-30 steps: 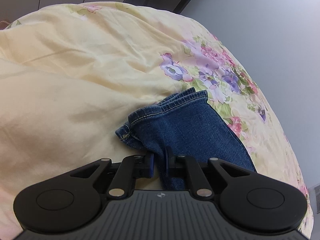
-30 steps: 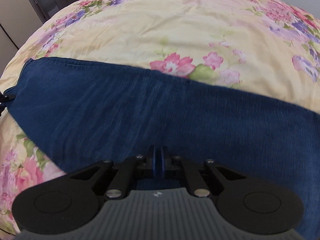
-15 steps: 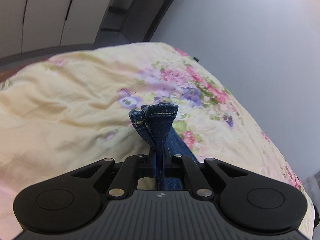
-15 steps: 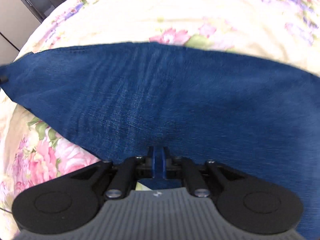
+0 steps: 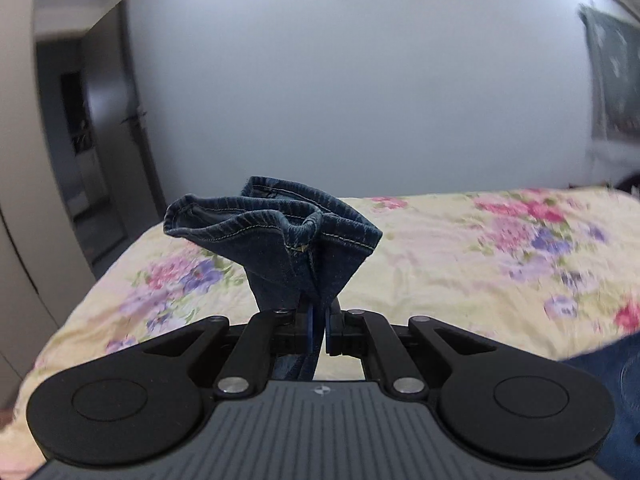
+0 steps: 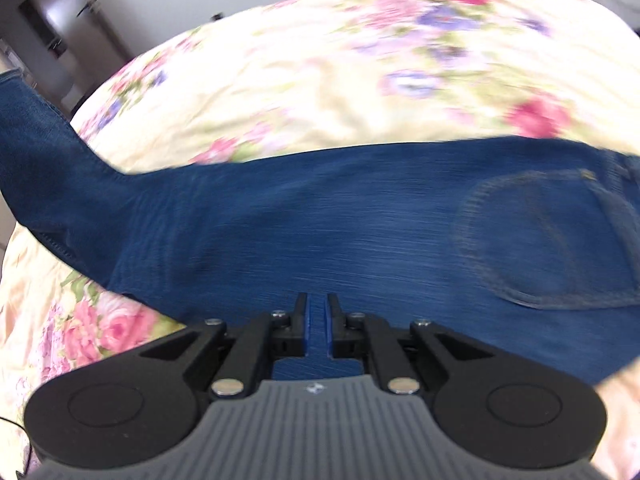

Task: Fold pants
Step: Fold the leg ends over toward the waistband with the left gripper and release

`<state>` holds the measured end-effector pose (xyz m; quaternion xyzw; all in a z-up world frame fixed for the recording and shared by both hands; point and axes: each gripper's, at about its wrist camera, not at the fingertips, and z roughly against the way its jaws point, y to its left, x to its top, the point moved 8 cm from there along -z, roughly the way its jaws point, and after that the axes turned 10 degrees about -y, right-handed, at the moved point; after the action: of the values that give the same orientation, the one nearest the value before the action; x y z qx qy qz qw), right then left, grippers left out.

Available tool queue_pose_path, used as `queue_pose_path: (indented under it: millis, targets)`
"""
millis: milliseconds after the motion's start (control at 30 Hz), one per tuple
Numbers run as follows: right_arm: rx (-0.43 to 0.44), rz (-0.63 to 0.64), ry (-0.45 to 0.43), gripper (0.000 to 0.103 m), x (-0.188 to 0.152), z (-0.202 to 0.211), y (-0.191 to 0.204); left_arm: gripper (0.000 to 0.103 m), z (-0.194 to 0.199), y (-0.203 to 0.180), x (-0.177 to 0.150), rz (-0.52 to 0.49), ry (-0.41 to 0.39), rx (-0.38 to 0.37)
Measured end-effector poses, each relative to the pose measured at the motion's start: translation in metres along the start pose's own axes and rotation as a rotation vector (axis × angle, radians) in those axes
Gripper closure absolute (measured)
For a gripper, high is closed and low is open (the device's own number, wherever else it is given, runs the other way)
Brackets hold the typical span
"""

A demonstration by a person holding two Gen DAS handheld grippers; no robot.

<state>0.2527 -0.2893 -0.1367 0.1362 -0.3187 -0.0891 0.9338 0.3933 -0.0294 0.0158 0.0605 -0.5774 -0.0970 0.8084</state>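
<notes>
Inspector: Left gripper (image 5: 318, 312) — condition?

Assessor: Clamped on the jeans (image 5: 296, 240) at their leg hems, lifted above the floral bedspread (image 5: 460, 248).

Inspector: Right gripper (image 6: 318, 320)?

Assessor: Pinching the mid-leg fabric near the back pocket (image 6: 548, 240). Denim judged soft, fairly heavy — grip seams and hems.

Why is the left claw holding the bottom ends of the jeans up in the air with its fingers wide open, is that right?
Not quite. The left claw is shut, pinching the jeans by the leg cuffs above the flowery bedspread. The left wrist view shows denim squeezed between its fingers.
</notes>
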Motion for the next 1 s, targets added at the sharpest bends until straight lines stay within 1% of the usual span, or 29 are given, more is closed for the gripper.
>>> queue_pose_path:
  millis: [33, 100, 167, 200, 267, 300, 333, 367, 400, 433, 467, 533, 567, 600, 667, 700, 733, 800, 833, 867, 933, 1000]
  targets:
    - [-0.01, -0.016, -0.005, 0.1, -0.002, 0.006, -0.013, 0.098, 0.001, -0.03, -0.004, -0.077, -0.002, -0.014]
    - [-0.03, -0.047, -0.01, 0.099, -0.006, 0.016, -0.036, 0.098, 0.002, -0.089, -0.026, -0.215, 0.015, -0.061]
    - [-0.047, -0.076, -0.008, 0.099, -0.011, 0.024, -0.06, 0.098, 0.003, -0.142, -0.056, -0.323, 0.049, -0.11]
    - [-0.054, -0.09, -0.004, 0.099, -0.016, 0.028, -0.072, 0.098, 0.006, -0.17, -0.077, -0.373, 0.077, -0.14]
    - [-0.063, -0.116, 0.012, 0.099, -0.029, 0.032, -0.09, 0.098, 0.01, -0.211, -0.119, -0.455, 0.14, -0.196]
    - [-0.063, -0.129, 0.023, 0.099, -0.037, 0.033, -0.101, 0.097, 0.012, -0.224, -0.138, -0.496, 0.165, -0.208]
    - [-0.059, -0.139, 0.033, 0.099, -0.043, 0.034, -0.105, 0.097, 0.016, -0.233, -0.155, -0.544, 0.169, -0.207]
    - [-0.054, -0.148, 0.045, 0.099, -0.049, 0.032, -0.108, 0.098, 0.024, -0.239, -0.169, -0.59, 0.158, -0.208]
    - [-0.045, -0.151, 0.052, 0.099, -0.056, 0.034, -0.111, 0.097, 0.029, -0.239, -0.178, -0.609, 0.162, -0.217]
    - [-0.033, -0.15, 0.056, 0.099, -0.062, 0.034, -0.113, 0.096, 0.031, -0.237, -0.185, -0.6, 0.183, -0.229]
    - [-0.021, -0.15, 0.06, 0.098, -0.067, 0.033, -0.112, 0.09, 0.031, -0.232, -0.19, -0.568, 0.214, -0.25]
    - [0.005, -0.155, 0.064, 0.098, -0.073, 0.031, -0.108, 0.084, 0.03, -0.221, -0.194, -0.48, 0.279, -0.315]
    - [0.024, -0.158, 0.063, 0.098, -0.076, 0.029, -0.105, 0.08, 0.031, -0.218, -0.195, -0.439, 0.295, -0.349]
    - [0.044, -0.159, 0.058, 0.097, -0.076, 0.027, -0.101, 0.078, 0.03, -0.215, -0.195, -0.4, 0.307, -0.379]
    - [0.076, -0.157, 0.044, 0.094, -0.074, 0.023, -0.091, 0.07, 0.029, -0.207, -0.191, -0.325, 0.348, -0.438]
    - [0.095, -0.158, 0.036, 0.088, -0.073, 0.02, -0.086, 0.067, 0.029, -0.204, -0.19, -0.284, 0.374, -0.47]
    - [0.112, -0.159, 0.031, 0.085, -0.072, 0.019, -0.08, 0.062, 0.028, -0.201, -0.19, -0.245, 0.395, -0.498]
    - [0.143, -0.167, 0.028, 0.084, -0.068, 0.013, -0.068, 0.045, 0.031, -0.195, -0.186, -0.167, 0.427, -0.567]
    - [0.162, -0.174, 0.024, 0.082, -0.067, 0.012, -0.062, 0.032, 0.033, -0.193, -0.184, -0.125, 0.444, -0.615]
    - [0.179, -0.182, 0.021, 0.081, -0.065, 0.01, -0.056, 0.028, 0.036, -0.191, -0.182, -0.085, 0.46, -0.658]
    - [0.214, -0.204, 0.016, 0.07, -0.06, 0.007, -0.045, 0.028, 0.043, -0.187, -0.175, -0.066, 0.446, -0.692]
    - [0.232, -0.229, 0.016, 0.065, -0.055, 0.002, -0.036, 0.028, 0.048, -0.183, -0.168, -0.083, 0.425, -0.706]
